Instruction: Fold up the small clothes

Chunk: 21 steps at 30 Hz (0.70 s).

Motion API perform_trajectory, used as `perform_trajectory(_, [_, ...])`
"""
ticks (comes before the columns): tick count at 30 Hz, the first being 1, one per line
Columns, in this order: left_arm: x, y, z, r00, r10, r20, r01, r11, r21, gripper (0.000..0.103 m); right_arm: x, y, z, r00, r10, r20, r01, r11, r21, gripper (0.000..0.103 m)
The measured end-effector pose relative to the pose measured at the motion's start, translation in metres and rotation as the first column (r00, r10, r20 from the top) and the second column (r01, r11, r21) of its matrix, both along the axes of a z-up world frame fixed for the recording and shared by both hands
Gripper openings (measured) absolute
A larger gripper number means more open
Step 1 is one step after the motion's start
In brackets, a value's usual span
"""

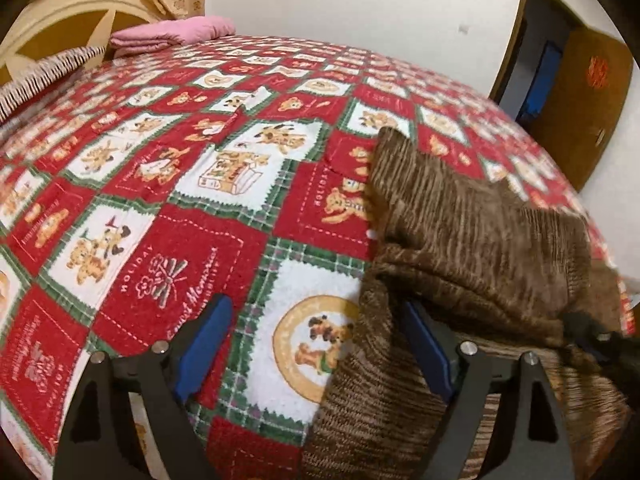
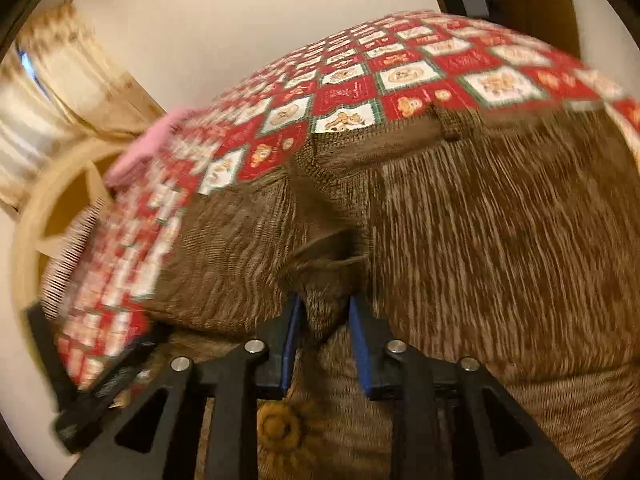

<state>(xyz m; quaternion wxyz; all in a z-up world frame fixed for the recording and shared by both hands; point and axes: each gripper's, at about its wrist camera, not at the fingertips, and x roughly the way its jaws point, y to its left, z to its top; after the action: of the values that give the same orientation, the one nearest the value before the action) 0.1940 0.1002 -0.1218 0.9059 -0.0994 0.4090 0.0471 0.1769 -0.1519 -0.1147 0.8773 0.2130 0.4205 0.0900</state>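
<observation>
Left wrist view first: your left gripper (image 1: 316,344) sits at the bottom centre of the frame with its blue pads spread wide, and nothing is pinched between them; the patterned bedspread (image 1: 192,208) shows through the gap. The brown knitted garment (image 1: 460,216) fills the right half of this frame, one flap raised and peaking toward the upper middle, another fold draping down across your right-hand finger at the lower right. It touches that finger, but the pads are not closed on it. At the far right edge, a dark shape that looks like your other gripper is at the cloth's raised fold. A pink folded item (image 1: 172,32) rests at the upper left by the headboard (image 1: 60,20), well away from the work. Now the right wrist view, blurred: your right gripper (image 2: 323,332) is at the bottom centre, jaws drawn in close on a bunched ridge of the brown garment, which runs up between the blue pads. So you have a pinch there. The garment spreads across the whole right and middle of this frame over the bedspread, and a yellow flower decoration (image 2: 280,428) shows low down, under the gripper. Progress, as I judge it: early. The cloth is rumpled and half lifted, with no neat fold laid down yet; the flattening, folding over and squaring up all remain.
</observation>
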Motion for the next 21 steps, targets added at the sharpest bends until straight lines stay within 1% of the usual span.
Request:
perform_trajectory(1, [0.001, -0.001, 0.000, 1.000, 0.008, -0.005, -0.008, 1.000, 0.012, 0.089, -0.001, -0.001, 0.005, 1.000, -0.008, -0.001, 0.008, 1.000, -0.014, 0.032])
perform_trajectory(2, [0.001, 0.000, 0.000, 1.000, 0.018, -0.007, -0.018, 1.000, 0.007, 0.089, 0.000, -0.001, 0.011, 1.000, -0.011, 0.009, 0.012, 0.999, -0.033, 0.043])
perform_trajectory(3, [0.001, 0.002, 0.000, 1.000, 0.025, -0.008, -0.025, 1.000, -0.004, 0.089, 0.002, -0.001, 0.021, 0.999, -0.008, 0.041, 0.010, 0.999, -0.050, 0.051])
perform_trajectory(4, [0.002, 0.002, 0.000, 1.000, 0.027, -0.009, -0.027, 1.000, -0.009, 0.089, 0.004, -0.002, 0.028, 0.997, -0.009, 0.071, 0.013, 0.998, -0.062, 0.068])
perform_trajectory(5, [0.001, 0.003, 0.000, 1.000, 0.028, -0.008, -0.028, 1.000, -0.012, 0.089, 0.008, -0.004, 0.033, 0.996, -0.016, 0.092, 0.023, 0.997, -0.072, 0.072])
perform_trajectory(6, [0.001, 0.002, 0.000, 1.000, 0.027, -0.008, -0.027, 1.000, -0.010, 0.089, 0.014, -0.005, 0.037, 0.994, -0.025, 0.107, 0.034, 0.996, -0.083, 0.072])
perform_trajectory(8, [0.003, 0.000, 0.000, 0.999, 0.030, -0.015, -0.030, 1.000, 0.003, 0.090, 0.026, -0.006, 0.038, 0.994, -0.021, 0.104, 0.033, 0.993, -0.115, 0.072])
perform_trajectory(11, [0.010, -0.002, 0.001, 0.998, 0.045, -0.033, -0.045, 0.999, 0.006, 0.096, 0.047, 0.001, 0.028, 0.999, 0.010, 0.040, -0.002, 0.977, -0.211, 0.072])
perform_trajectory(12, [0.013, -0.001, 0.001, 0.998, 0.054, -0.036, -0.054, 0.999, 0.002, 0.098, 0.052, 0.007, 0.021, 1.000, 0.012, 0.012, -0.009, 0.969, -0.246, 0.062])
perform_trajectory(13, [0.015, 0.000, 0.001, 0.997, 0.068, -0.036, -0.068, 0.998, -0.004, 0.098, 0.053, 0.011, 0.016, 1.000, 0.019, -0.002, -0.018, 0.963, -0.268, 0.037])
perform_trajectory(14, [0.017, 0.003, 0.001, 0.995, 0.097, -0.036, -0.097, 0.995, -0.009, 0.098, 0.051, 0.013, 0.012, 1.000, 0.027, -0.012, -0.030, 0.957, -0.288, 0.028])
perform_trajectory(15, [0.017, 0.004, 0.002, 0.993, 0.109, -0.034, -0.110, 0.994, -0.012, 0.097, 0.048, 0.018, 0.006, 0.999, 0.028, -0.018, -0.032, 0.940, -0.339, 0.028])
perform_trajectory(17, [0.012, 0.012, 0.005, 0.987, 0.161, -0.017, -0.161, 0.987, -0.018, 0.092, 0.041, 0.021, 0.004, 0.999, 0.031, 0.013, -0.023, 0.922, -0.386, 0.028])
perform_trajectory(19, [0.006, 0.017, 0.006, 0.984, 0.175, -0.016, -0.175, 0.984, -0.019, 0.092, 0.037, 0.016, 0.003, 0.999, 0.025, 0.024, -0.014, 0.922, -0.388, 0.028])
perform_trajectory(21, [-0.005, 0.021, 0.007, 0.987, 0.160, -0.017, -0.160, 0.987, -0.006, 0.093, 0.035, 0.005, 0.001, 0.999, 0.022, 0.030, -0.010, 0.935, -0.354, 0.028])
